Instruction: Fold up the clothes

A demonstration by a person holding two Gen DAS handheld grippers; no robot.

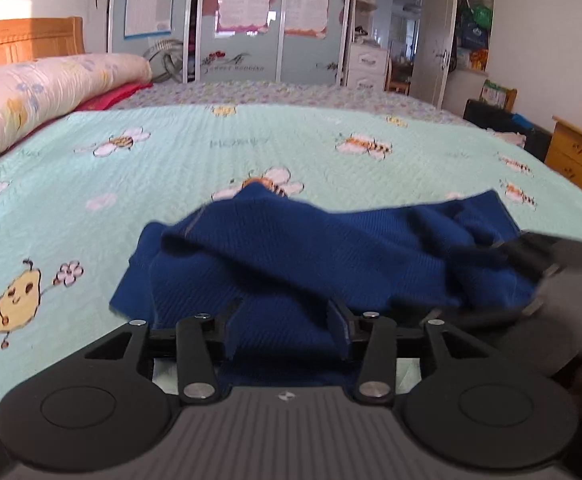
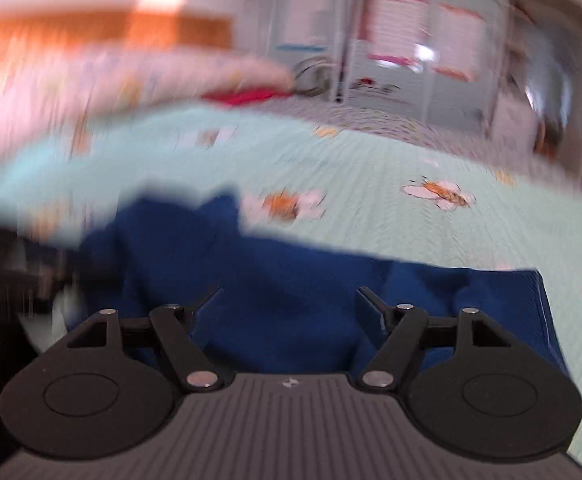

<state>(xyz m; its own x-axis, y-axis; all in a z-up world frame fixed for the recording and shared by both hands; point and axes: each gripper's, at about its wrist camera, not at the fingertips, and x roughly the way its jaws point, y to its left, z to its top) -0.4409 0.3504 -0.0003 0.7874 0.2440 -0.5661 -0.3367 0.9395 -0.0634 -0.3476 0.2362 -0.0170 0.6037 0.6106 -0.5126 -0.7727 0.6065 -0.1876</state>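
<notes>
A dark blue knitted garment (image 1: 299, 256) lies crumpled on the mint bedspread (image 1: 171, 168), near its front edge. My left gripper (image 1: 285, 328) is low over the garment's near side, its jaws partly apart. A fold of blue fabric fills the gap between them, and the pads do not visibly press on it. In the blurred right wrist view, my right gripper (image 2: 289, 300) stands wide open just above the garment (image 2: 275, 280), with nothing pinched. The right gripper (image 1: 531, 258) also shows as a dark blurred shape at the garment's right end.
A long floral pillow (image 1: 31, 96) and a red cloth (image 1: 111, 96) lie at the back left, before a wooden headboard (image 1: 27, 40). Wardrobe doors (image 1: 231, 20) stand behind the bed. A wooden cabinet (image 1: 575, 152) is off the bed's right side.
</notes>
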